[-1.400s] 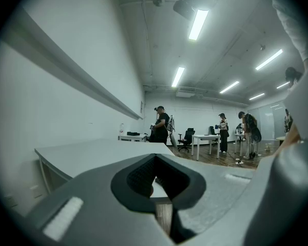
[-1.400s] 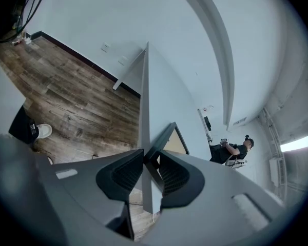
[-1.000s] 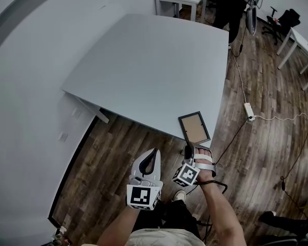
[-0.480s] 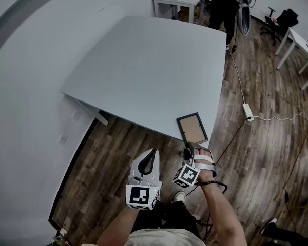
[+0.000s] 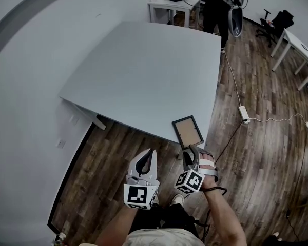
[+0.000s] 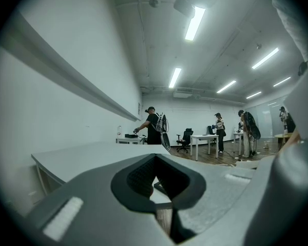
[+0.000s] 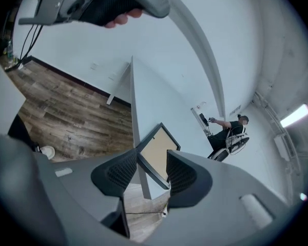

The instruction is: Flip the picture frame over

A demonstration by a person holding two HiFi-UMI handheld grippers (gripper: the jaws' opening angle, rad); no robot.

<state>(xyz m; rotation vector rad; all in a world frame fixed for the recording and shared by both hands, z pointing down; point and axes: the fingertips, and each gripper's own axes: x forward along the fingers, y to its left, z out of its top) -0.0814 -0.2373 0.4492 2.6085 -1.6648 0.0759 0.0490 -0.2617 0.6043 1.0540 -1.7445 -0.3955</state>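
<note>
Your dark-rimmed rectangular picture frame (image 5: 188,132) shows tan backing, at 5 o'clock on the pale grey flat table (image 5: 143,76); floor (image 5: 256,152): brown wood-grain.

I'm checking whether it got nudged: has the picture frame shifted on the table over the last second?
No. The picture frame lies flat at the same near corner of the table.

My head camera sits high over the near corner of the pale grey rectangular table (image 5: 143,70), facing steeply down on its whole top. The left gripper (image 5: 152,155) camera looks level across that top from low beside the corner. The right gripper (image 5: 189,154) camera tilts down close onto the same corner, which I also get in the head view.
</note>
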